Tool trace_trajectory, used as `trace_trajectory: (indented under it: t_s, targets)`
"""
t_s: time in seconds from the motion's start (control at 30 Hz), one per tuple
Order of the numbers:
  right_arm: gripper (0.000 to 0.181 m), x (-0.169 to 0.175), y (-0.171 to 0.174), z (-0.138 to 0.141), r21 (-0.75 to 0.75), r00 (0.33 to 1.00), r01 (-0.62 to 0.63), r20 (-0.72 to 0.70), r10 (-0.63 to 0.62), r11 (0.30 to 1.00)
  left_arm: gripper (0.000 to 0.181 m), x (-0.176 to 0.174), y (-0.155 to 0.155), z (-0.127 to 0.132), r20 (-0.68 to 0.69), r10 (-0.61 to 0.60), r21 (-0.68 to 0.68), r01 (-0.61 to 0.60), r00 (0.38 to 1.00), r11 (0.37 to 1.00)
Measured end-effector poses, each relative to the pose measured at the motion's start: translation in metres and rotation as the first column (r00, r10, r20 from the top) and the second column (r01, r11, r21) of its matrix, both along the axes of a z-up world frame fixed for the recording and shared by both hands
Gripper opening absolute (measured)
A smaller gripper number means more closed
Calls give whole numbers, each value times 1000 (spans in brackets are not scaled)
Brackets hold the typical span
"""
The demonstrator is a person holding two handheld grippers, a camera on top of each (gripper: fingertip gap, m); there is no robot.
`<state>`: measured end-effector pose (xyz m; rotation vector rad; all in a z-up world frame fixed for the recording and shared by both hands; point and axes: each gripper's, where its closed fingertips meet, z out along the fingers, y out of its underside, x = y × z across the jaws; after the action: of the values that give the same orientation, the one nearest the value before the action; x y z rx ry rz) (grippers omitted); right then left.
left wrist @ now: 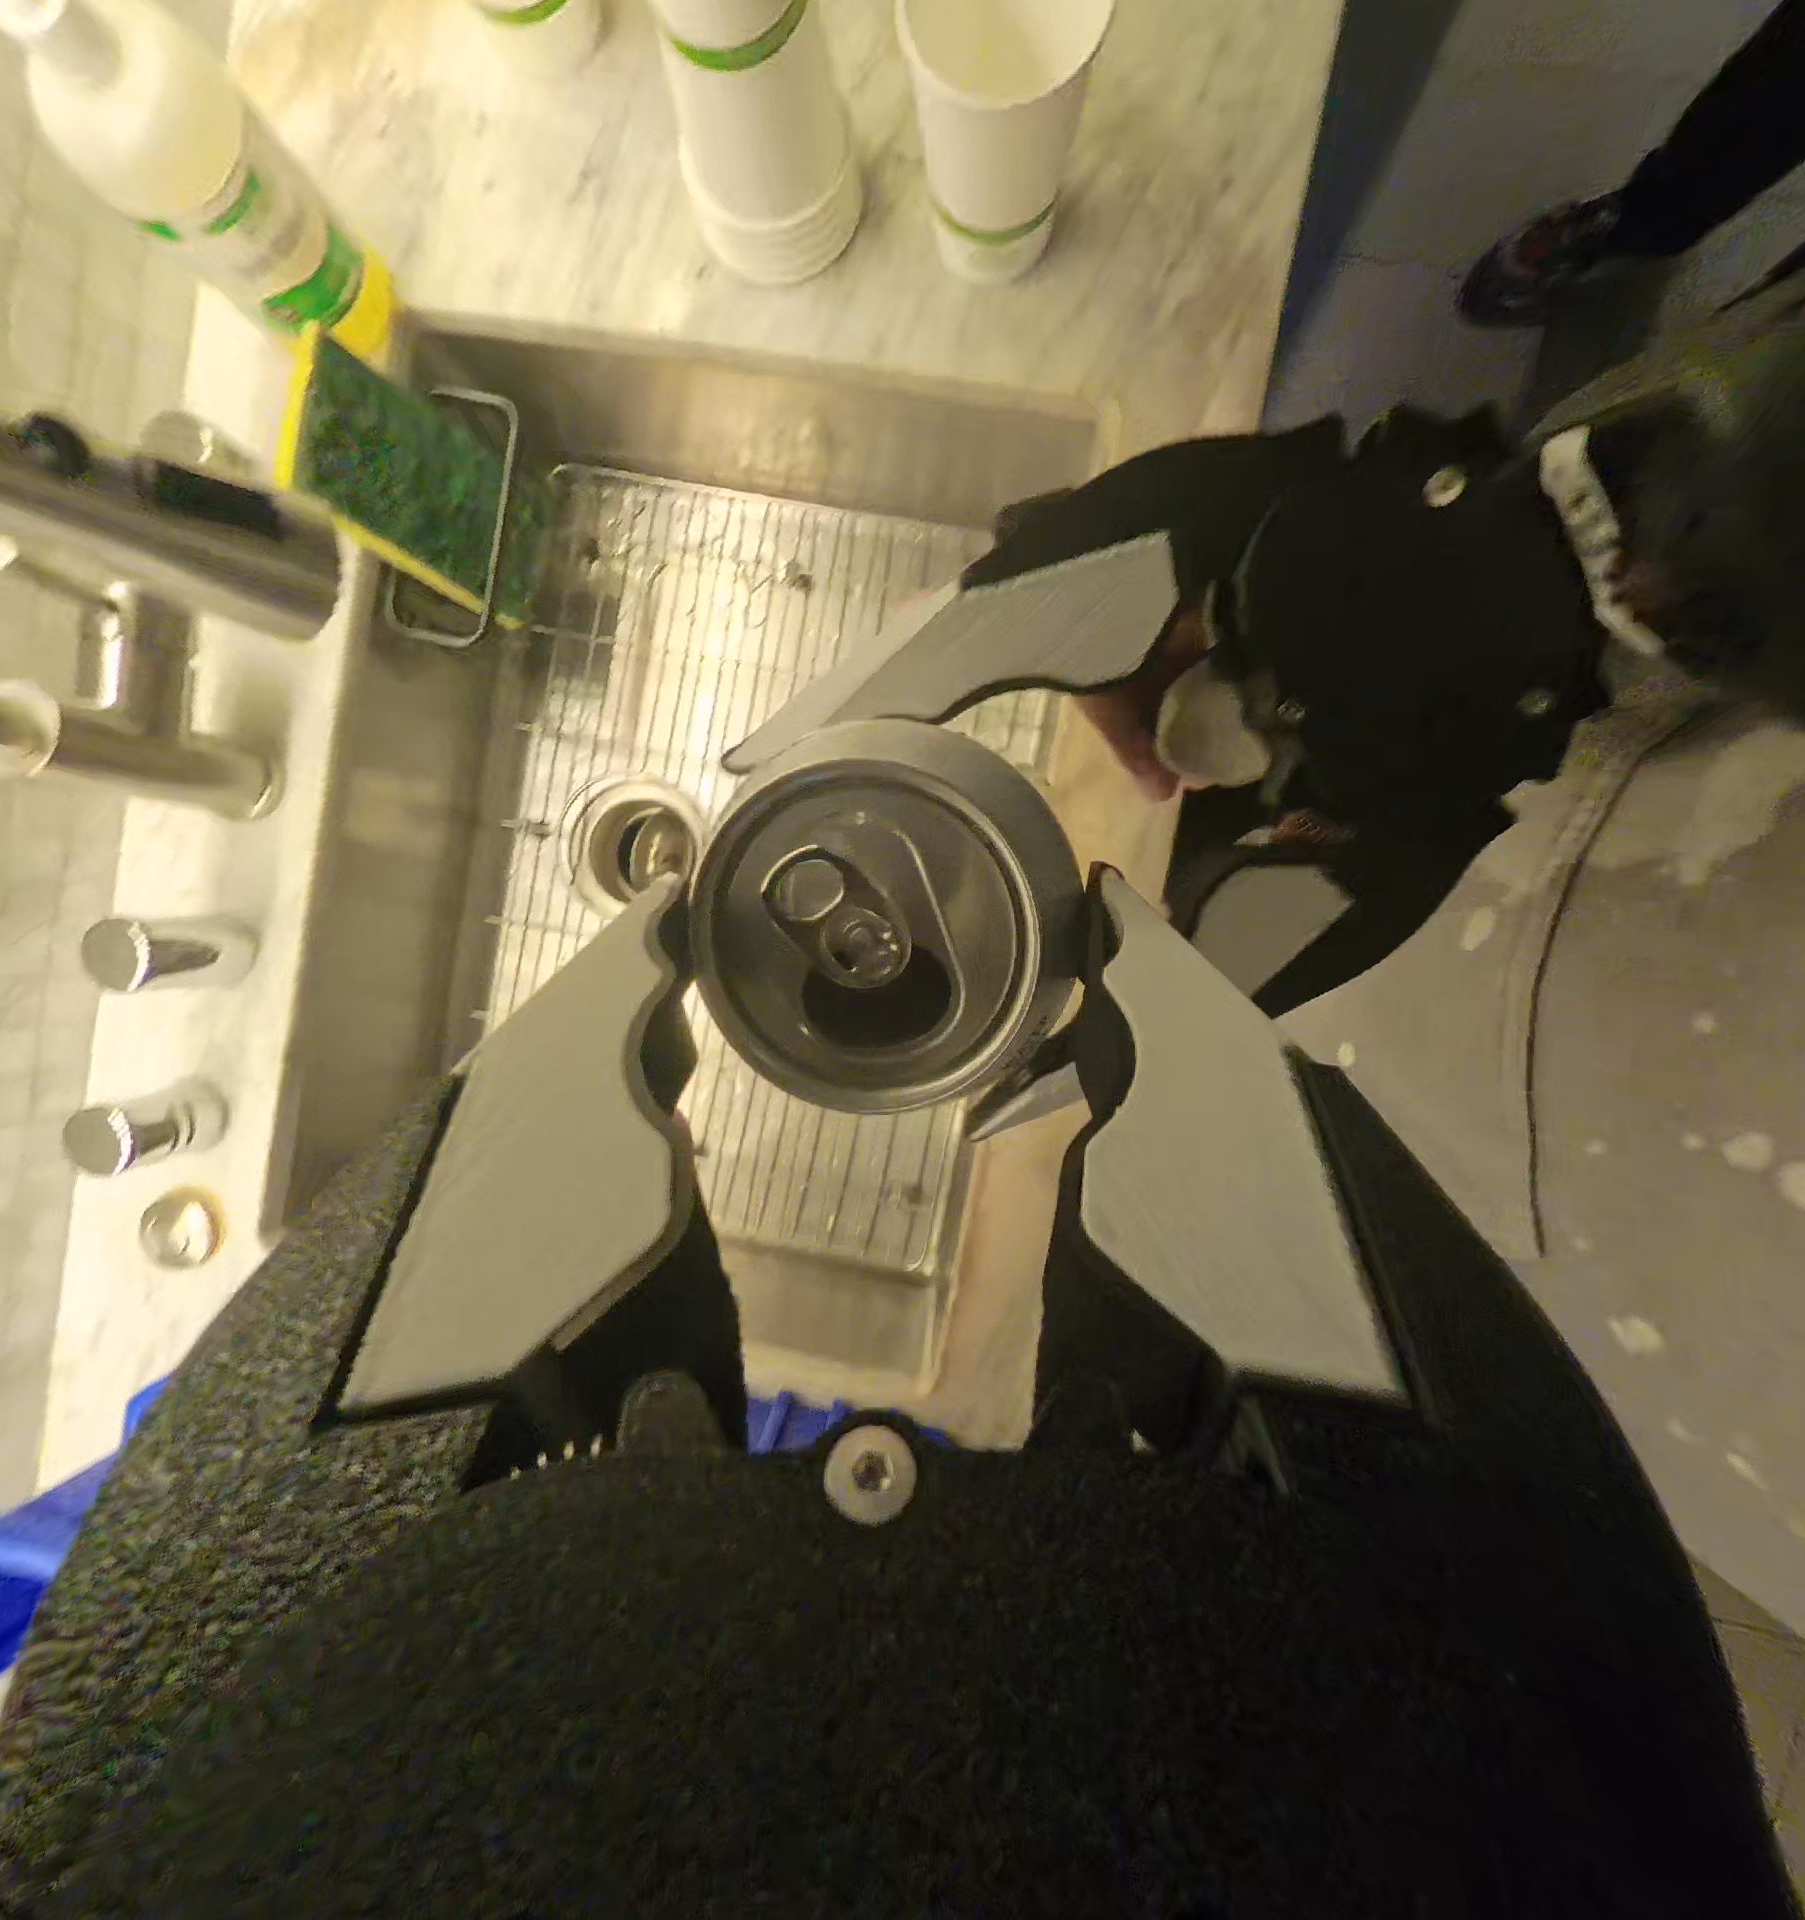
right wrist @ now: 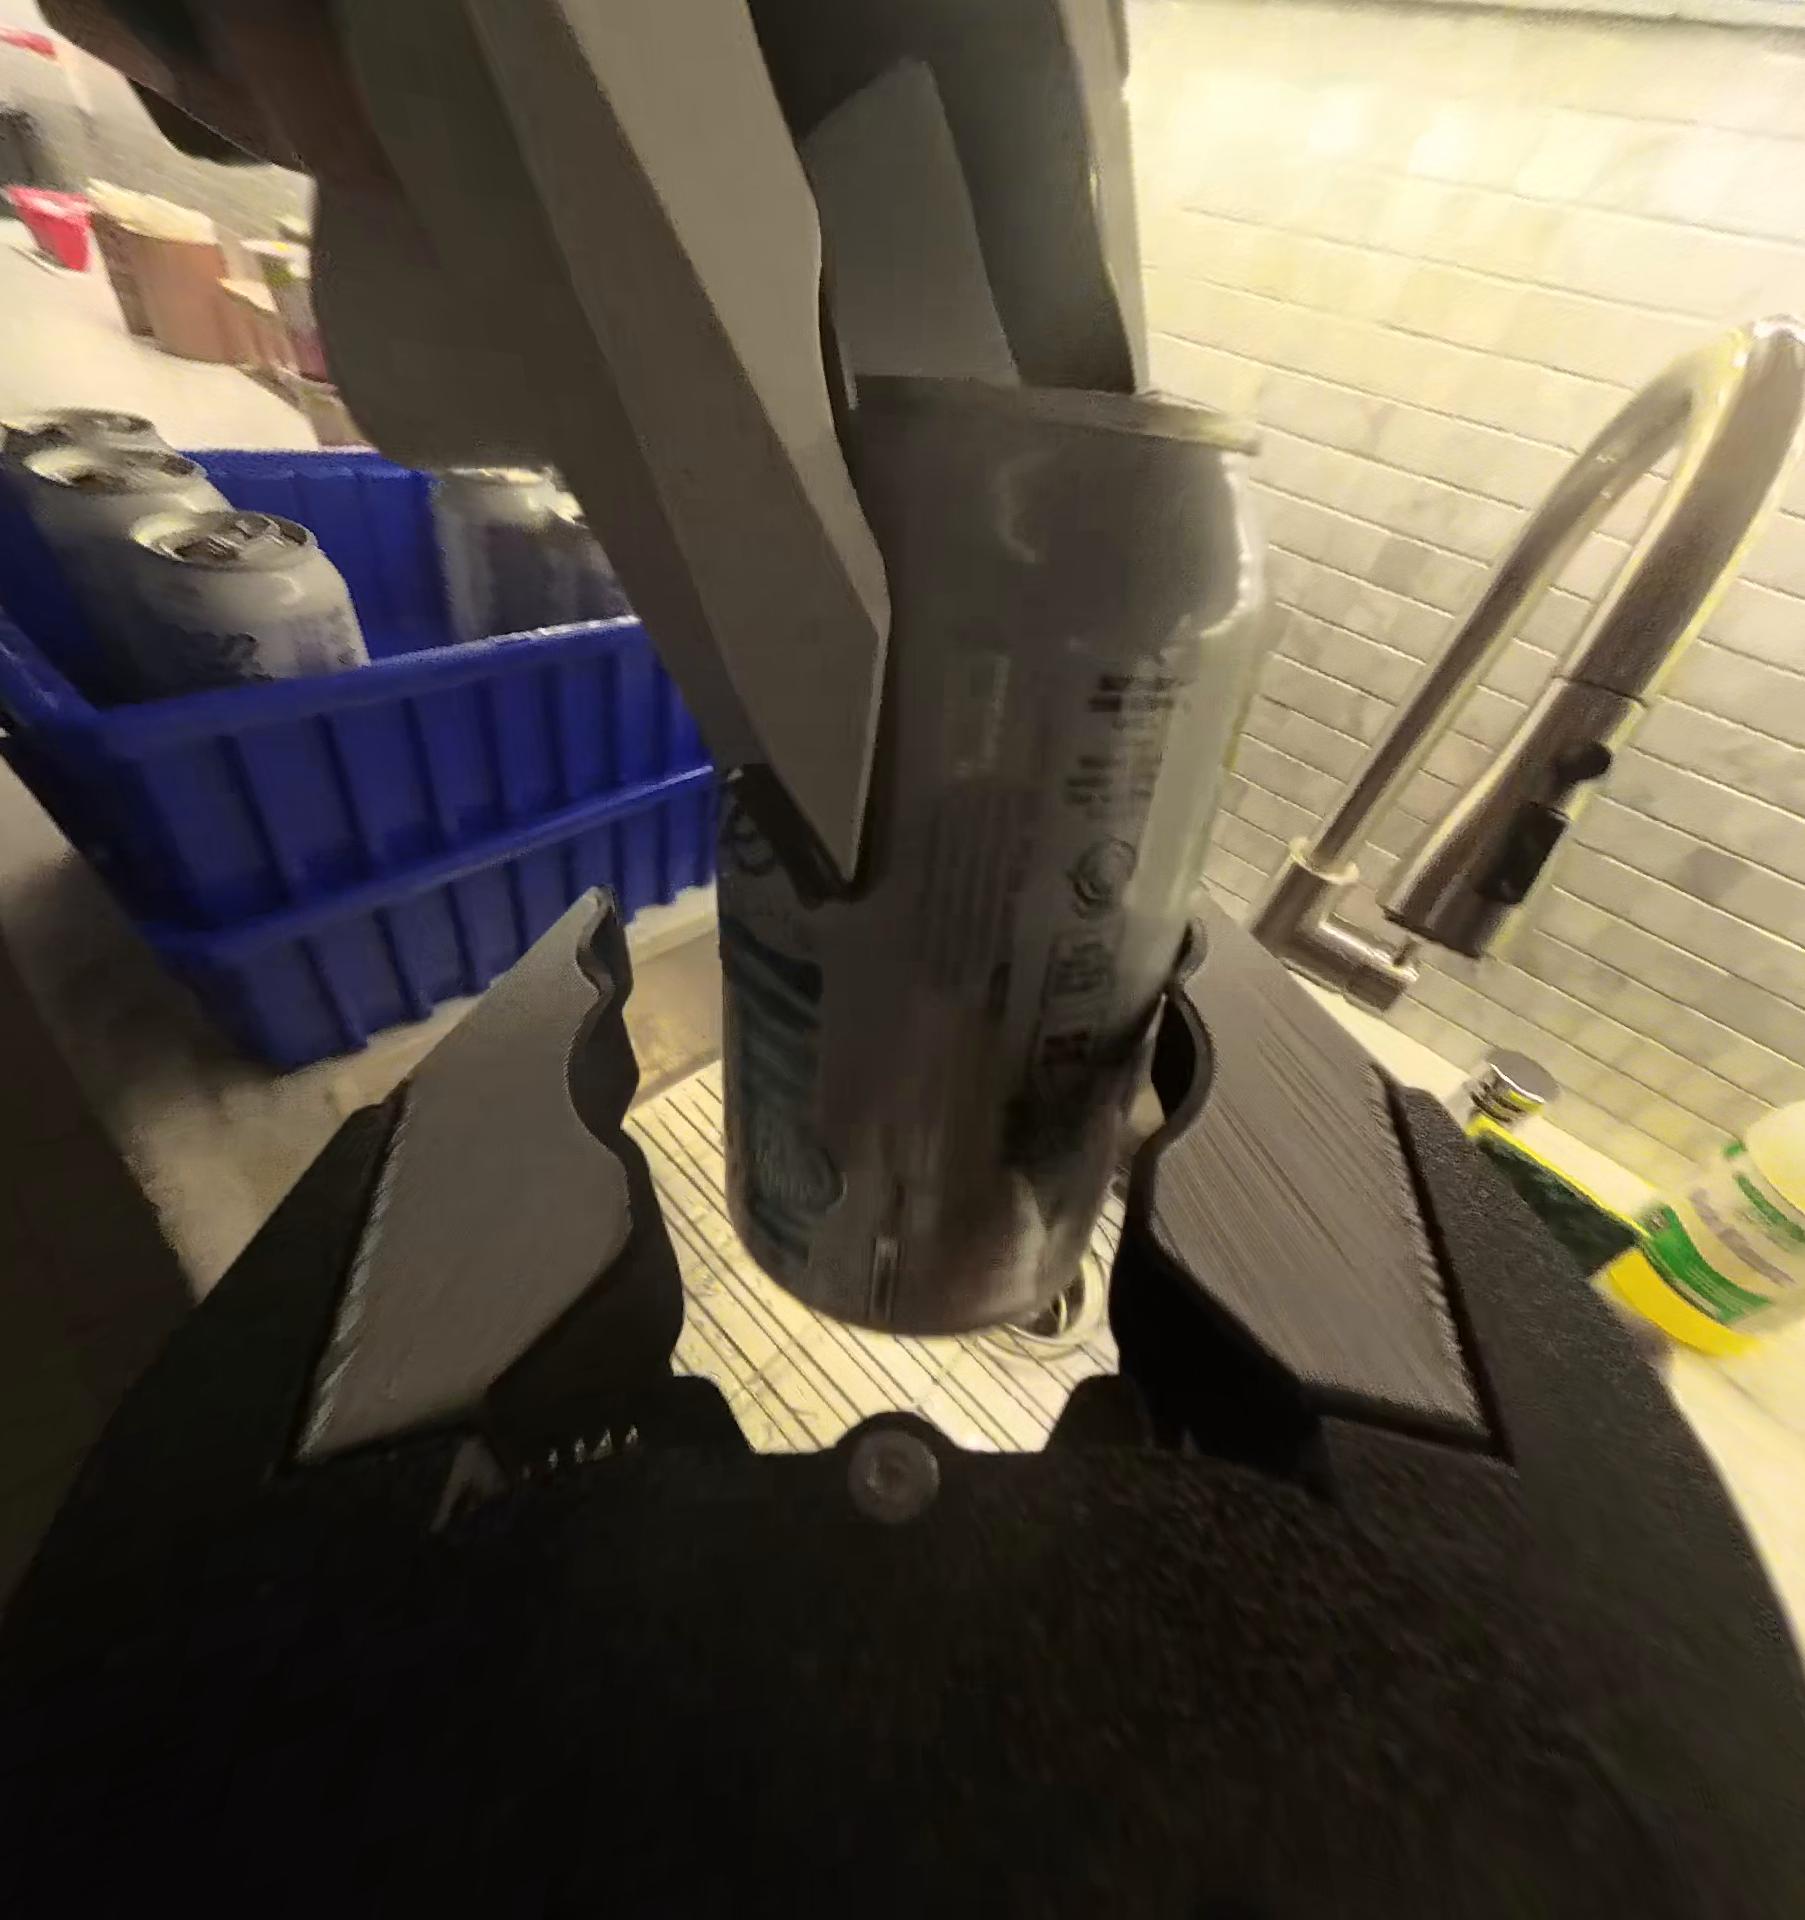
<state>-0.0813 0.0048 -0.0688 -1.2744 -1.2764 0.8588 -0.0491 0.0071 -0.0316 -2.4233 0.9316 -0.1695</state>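
A silver drink can [left wrist: 877, 935] with its tab opened stands upright over the steel sink [left wrist: 773, 416]. My left gripper [left wrist: 882, 904] is shut on it near the top, one finger on each side of the rim. In the right wrist view the can [right wrist: 981, 831] is dark and blurred, with the left gripper's fingers [right wrist: 732, 468] coming down onto it from above. My right gripper [right wrist: 895, 945] is open around the can's lower half. Its right finger touches the can and its left finger stands a little apart. Its fingers [left wrist: 981, 644] reach in from the upper right in the left wrist view.
The sink has a wire grid and a drain [left wrist: 628, 842]. A curved faucet [right wrist: 1604, 623] rises beside it, with a green sponge [left wrist: 399, 499] and a white bottle [left wrist: 202, 177]. Paper cup stacks [left wrist: 763, 135] stand on the counter. A blue bin [right wrist: 358, 748] holds several cans [right wrist: 243, 603].
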Motion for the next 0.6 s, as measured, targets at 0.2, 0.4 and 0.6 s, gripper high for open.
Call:
trace_trajectory:
  t_s: [0.2,0.4,0.6]
  targets:
    - [80,29,23,-6,-16,998,59,-32,-60,998,73,36,15,-9,6,-62,3,62,998,998]
    - [77,48,26,14,-136,992,-74,-115,58,988,73,59,24,10,118,-89,75,80,989,994]
    - [77,70,-3,54,-193,884,-454,-222,412,870,88,92,11,55,342,-272,229,201,900,952]
